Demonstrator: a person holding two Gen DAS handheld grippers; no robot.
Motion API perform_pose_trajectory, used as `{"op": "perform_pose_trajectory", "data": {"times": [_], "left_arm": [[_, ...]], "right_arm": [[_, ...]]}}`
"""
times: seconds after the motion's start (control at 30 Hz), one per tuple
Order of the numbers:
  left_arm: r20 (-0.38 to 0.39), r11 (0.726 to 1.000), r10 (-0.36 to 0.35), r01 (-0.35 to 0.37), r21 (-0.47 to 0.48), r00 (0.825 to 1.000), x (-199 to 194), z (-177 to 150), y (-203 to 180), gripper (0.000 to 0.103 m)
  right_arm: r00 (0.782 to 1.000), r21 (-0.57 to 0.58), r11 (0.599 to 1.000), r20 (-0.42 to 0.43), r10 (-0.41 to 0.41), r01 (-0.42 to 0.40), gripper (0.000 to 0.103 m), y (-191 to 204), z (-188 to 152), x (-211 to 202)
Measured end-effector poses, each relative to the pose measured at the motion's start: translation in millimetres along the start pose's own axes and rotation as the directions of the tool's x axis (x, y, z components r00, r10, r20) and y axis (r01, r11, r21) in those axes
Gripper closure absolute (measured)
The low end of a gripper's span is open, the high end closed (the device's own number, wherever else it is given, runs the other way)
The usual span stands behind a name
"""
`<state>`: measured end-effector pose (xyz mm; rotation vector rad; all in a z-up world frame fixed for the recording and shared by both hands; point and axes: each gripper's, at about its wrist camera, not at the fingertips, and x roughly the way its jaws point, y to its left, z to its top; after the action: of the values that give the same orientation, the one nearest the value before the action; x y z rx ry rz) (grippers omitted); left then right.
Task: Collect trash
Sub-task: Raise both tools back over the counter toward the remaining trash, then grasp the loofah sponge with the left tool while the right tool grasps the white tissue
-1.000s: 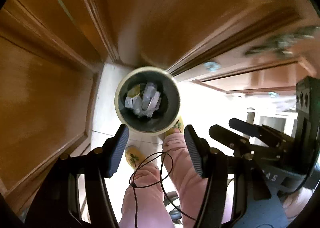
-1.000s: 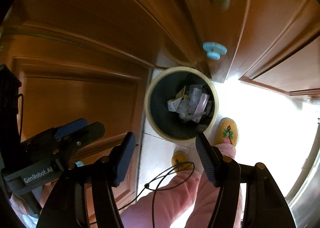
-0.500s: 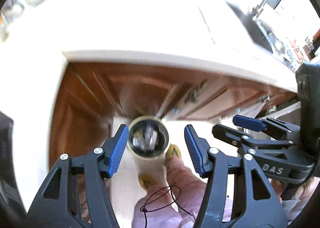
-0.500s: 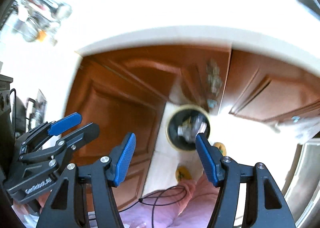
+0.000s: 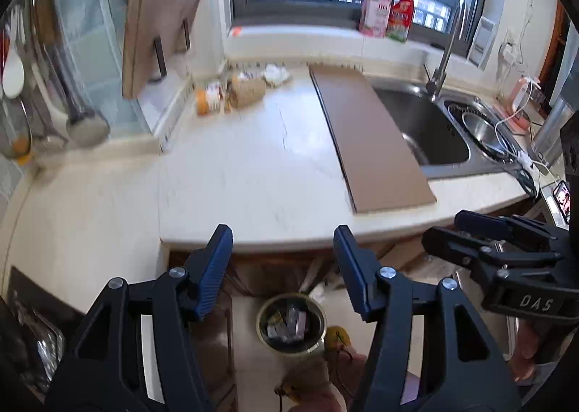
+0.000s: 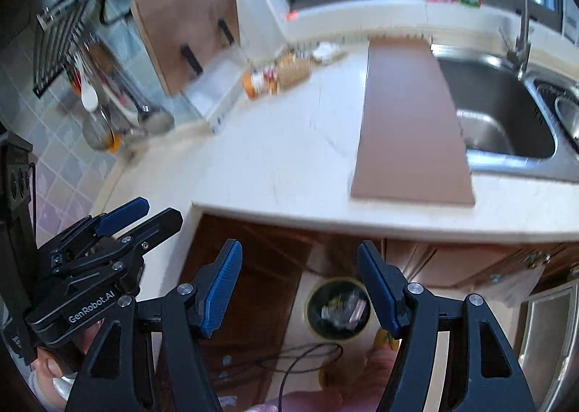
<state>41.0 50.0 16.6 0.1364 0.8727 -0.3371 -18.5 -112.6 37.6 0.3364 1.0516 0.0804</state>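
Below the countertop [image 5: 253, 177], trash bin [image 5: 291, 326] stands upright, mouth up; both grippers [image 5: 282, 253] [image 6: 298, 274] wide, empty.

I see black tongs [image 5: 282, 249] with ribbed blue pads [image 5: 217, 267], a cream desk [image 5: 253, 173], a brown board [image 5: 372, 144], reddish-brown cabinets [image 6: 249, 278], and a yellow-rimmed dark bin [image 5: 291, 323].

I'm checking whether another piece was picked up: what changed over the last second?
Both grippers rose from just above the trash bin to above the countertop. The left gripper and right gripper hold nothing; the right's jaws have just been opening. The bin, still holding scraps, stayed on the floor.
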Motion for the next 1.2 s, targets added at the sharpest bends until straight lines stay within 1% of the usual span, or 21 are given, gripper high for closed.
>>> {"op": "perform_pose_trajectory", "data": {"times": [0.17,0.3,0.43,0.5,0.63,0.77,0.83,0.9,0.93,0.97,1.0,1.03,1.1,1.2], "left_arm": [[0.034,1.0,0.013,-0.014,0.023,0.999,1.6,26.8,1.2,0.042],[0.045,0.998,0.035,-0.037,0.043,0.998,16.7,52.4,-3.0,0.039],[0.047,0.996,0.062,-0.065,0.06,0.997,40.5,84.4,-3.3,0.038],[0.042,0.994,0.081,-0.083,0.065,0.996,56.6,105.0,-3.4,0.038],[0.016,0.993,0.106,-0.106,0.056,0.994,98.2,154.1,0.3,0.038],[-0.036,0.993,0.112,-0.111,0.044,0.993,152.8,204.6,7.6,0.038],[-0.073,0.994,0.107,-0.104,0.042,0.992,188.2,230.6,13.3,0.038],[-0.105,0.994,0.103,-0.099,0.045,0.989,217.5,248.6,17.6,0.038],[-0.121,0.994,0.104,-0.099,0.048,0.987,232.6,256.5,19.4,0.038],[-0.142,0.993,0.111,-0.105,0.054,0.984,252.5,266.1,22.3,0.038],[-0.16,0.992,0.119,-0.111,0.06,0.98,269.9,273.9,25.0,0.038],[-0.173,0.991,0.123,-0.113,0.065,0.977,281.3,277.1,26.2,0.038],[-0.218,0.992,0.12,-0.106,0.074,0.968,315.3,286.5,32.4,0.038],[-0.28,0.991,0.127,-0.109,0.082,0.952,359.5,290.5,42.8,0.038]], "right_arm": [[0.999,0.004,1.0,0.052,0.007,-0.007,0.034,-2.9,41.4,-27.4],[0.997,-0.013,1.0,0.068,0.018,-0.017,0.034,-0.2,77.0,-22.4],[0.996,-0.032,0.999,0.075,0.04,-0.037,0.034,-5.3,123.0,-5.9],[0.996,-0.037,0.998,0.071,0.062,-0.06,0.034,-12.2,152.9,6.0],[0.993,-0.041,0.994,0.053,0.102,-0.1,0.034,-31.4,215.1,38.5],[0.993,-0.037,0.993,0.026,0.115,-0.114,0.034,-55.0,287.4,78.1],[0.992,-0.029,0.991,0.002,0.13,-0.13,0.034,-70.0,324.6,101.4],[0.99,-0.016,0.99,-0.017,0.143,-0.143,0.034,-84.7,354.8,123.5],[0.988,-0.004,0.988,-0.028,0.154,-0.154,0.034,-93.5,374.8,139.6],[0.987,0.002,0.987,-0.036,0.158,-0.158,0.034,-98.6,384.6,150.8],[0.985,0.011,0.986,-0.048,0.165,-0.165,0.034,-106.3,402.8,168.4],[0.983,0.019,0.985,-0.057,0.172,-0.172,0.034,-112.5,415.1,183.2],[0.979,0.031,0.982,-0.075,0.188,-0.187,0.034,-121.6,431.7,211.6],[0.973,0.05,0.979,-0.117,0.201,-0.196,0.034,-130.5,456.7,259.3]]}}
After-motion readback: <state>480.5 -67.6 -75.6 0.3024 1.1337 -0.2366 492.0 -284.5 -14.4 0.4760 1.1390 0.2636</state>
